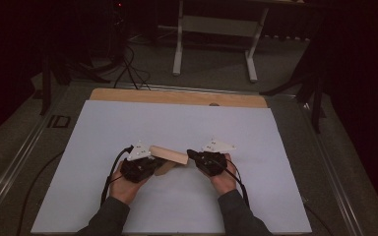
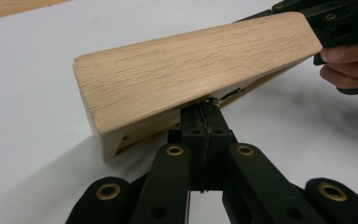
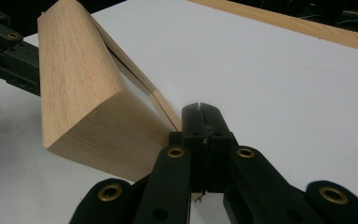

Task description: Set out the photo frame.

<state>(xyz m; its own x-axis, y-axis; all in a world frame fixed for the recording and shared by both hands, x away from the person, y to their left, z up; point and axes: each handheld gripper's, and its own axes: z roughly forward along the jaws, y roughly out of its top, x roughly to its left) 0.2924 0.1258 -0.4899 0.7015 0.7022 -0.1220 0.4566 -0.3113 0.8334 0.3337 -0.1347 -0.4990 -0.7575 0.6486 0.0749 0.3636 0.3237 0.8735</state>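
A light wooden block [image 1: 170, 155] with a thin wooden slat [image 3: 140, 79] under it lies tilted on the white sheet [image 1: 177, 123], between my two grippers. My left gripper [image 1: 156, 165] reaches in from the left. In the left gripper view its jaws [image 2: 207, 106] are pressed together just under the block [image 2: 191, 70], at the slat's edge, with nothing visible between them. My right gripper [image 1: 191, 155] comes in from the right. In the right gripper view it [image 3: 200, 108] is shut too, its tips beside the end of the slat and the block [image 3: 79, 93].
The white sheet covers a wooden board whose far edge [image 1: 177, 97] shows. Beyond it is dark floor with cables [image 1: 128, 69] and a white table frame [image 1: 214, 29]. A metal rail [image 1: 15, 162] runs along the left. A person's sleeves enter at the bottom.
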